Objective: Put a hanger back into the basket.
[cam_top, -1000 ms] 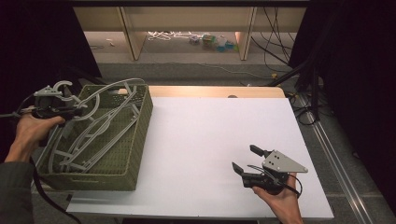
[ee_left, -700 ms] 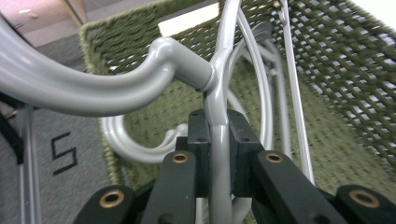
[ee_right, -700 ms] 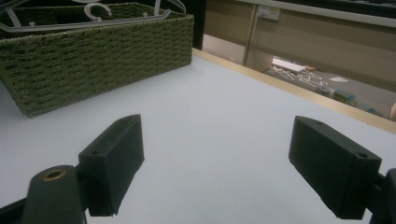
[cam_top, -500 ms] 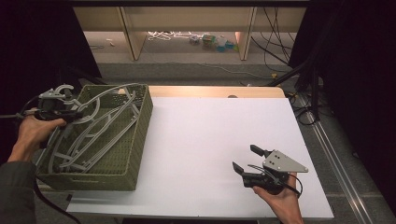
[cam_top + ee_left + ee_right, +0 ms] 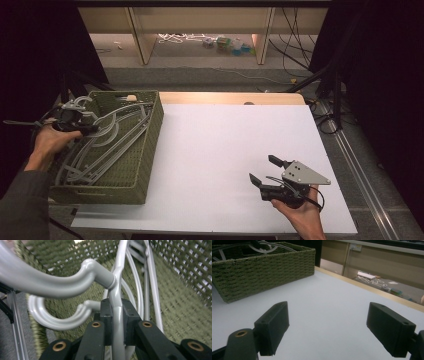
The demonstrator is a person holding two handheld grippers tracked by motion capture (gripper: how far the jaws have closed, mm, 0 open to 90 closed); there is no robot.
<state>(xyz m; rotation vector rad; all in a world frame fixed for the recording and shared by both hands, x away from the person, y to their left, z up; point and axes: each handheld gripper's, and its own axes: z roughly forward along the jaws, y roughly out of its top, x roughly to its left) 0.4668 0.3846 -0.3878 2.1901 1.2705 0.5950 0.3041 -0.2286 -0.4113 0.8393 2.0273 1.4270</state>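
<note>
Left gripper (image 5: 82, 125) sits at the upper left of the high view, over the far left corner of the green woven basket (image 5: 145, 150), its fingers (image 5: 106, 315) clamped tight on the thin neck of a grey plastic hanger (image 5: 117, 305), just below where the hook joins. Same hanger shows in the high view at the basket's upper left, hook end raised, the rest lying among the other grey hangers (image 5: 105, 150) piled in the basket. Judging by look: the hanger is light, rigid moulded plastic with a smooth glossy surface, so likely slippery between flat pads and prone to swivelling around the grip. The neck is a fair hold, narrow and near the hook, but the long arms will probably swing and may snag on neighbouring hangers or the basket wall when lifted. Right gripper (image 5: 267, 172) rests low over the white desk (image 5: 225, 145) at the lower right, fingers (image 5: 273, 323) spread wide, holding nothing, well apart from the basket.
</note>
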